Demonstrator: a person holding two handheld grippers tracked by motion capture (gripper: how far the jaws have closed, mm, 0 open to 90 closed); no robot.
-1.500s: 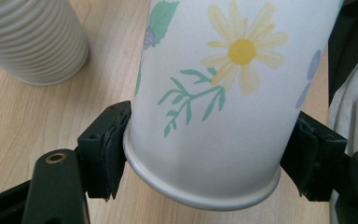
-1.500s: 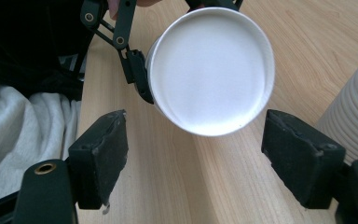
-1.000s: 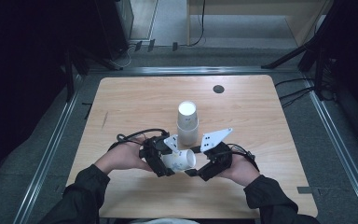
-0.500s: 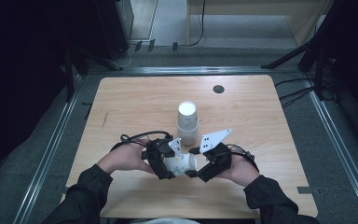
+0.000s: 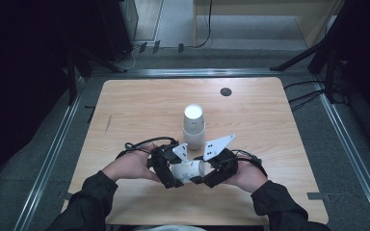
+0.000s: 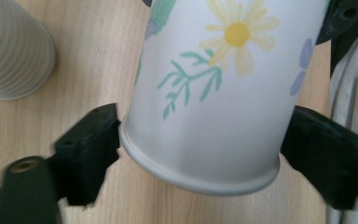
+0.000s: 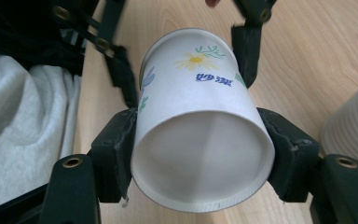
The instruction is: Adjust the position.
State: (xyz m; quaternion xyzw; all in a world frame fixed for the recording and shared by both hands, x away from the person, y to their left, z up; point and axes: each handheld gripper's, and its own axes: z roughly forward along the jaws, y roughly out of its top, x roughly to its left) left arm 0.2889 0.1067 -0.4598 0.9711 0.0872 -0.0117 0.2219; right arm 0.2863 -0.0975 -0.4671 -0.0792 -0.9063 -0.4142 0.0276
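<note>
A white paper cup (image 5: 189, 169) printed with daisies and green sprigs lies on its side just above the wooden table (image 5: 139, 106), near the front edge. My left gripper (image 5: 174, 171) is shut on one end and my right gripper (image 5: 203, 171) on the other. In the left gripper view the cup (image 6: 214, 93) sits between both black jaws of the left gripper (image 6: 200, 151), touching each. In the right gripper view the right gripper (image 7: 200, 161) clamps the cup (image 7: 200, 116) at its near round end, and the left gripper's fingers (image 7: 247, 46) hold the far end.
An upside-down stack of ribbed white cups (image 5: 193, 126) stands just beyond the grippers, close to the held cup (image 6: 14, 51) (image 7: 354, 126). A small dark round disc (image 5: 226, 91) sits at the table's far right. Metal rails run along both table sides.
Both hands and the cup have drifted slightly toward the table's front edge. The cup stays gripped at both ends.
</note>
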